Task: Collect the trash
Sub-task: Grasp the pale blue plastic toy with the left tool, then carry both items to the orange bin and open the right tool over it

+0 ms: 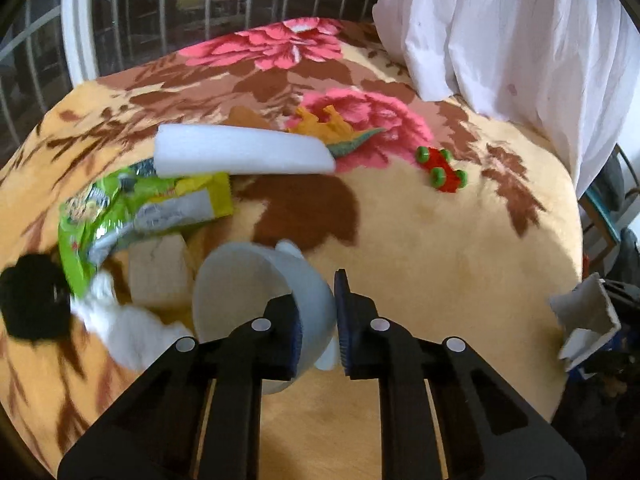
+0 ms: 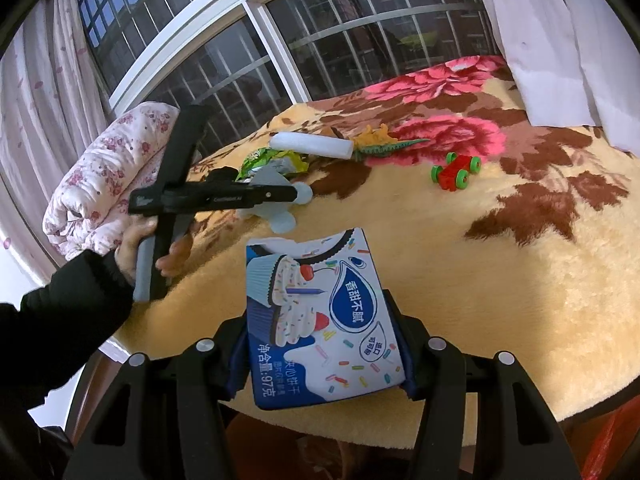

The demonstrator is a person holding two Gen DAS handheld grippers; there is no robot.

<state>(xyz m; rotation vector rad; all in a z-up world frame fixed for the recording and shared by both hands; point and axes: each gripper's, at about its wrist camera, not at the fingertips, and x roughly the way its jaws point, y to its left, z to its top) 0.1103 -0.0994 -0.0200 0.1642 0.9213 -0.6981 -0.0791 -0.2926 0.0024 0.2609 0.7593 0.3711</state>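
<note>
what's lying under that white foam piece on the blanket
The white foam piece overlaps a green snack wrapper and the toy dinosaur's tail end. Anything beneath its middle is hidden.

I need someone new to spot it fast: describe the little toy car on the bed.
Start from the floral blanket covering the bed. Right of the white foam block, beside the big pink flower print, the toy car sits alone. It is the only red thing with bright green wheels; the nearby dinosaur toy is orange and green.
</note>
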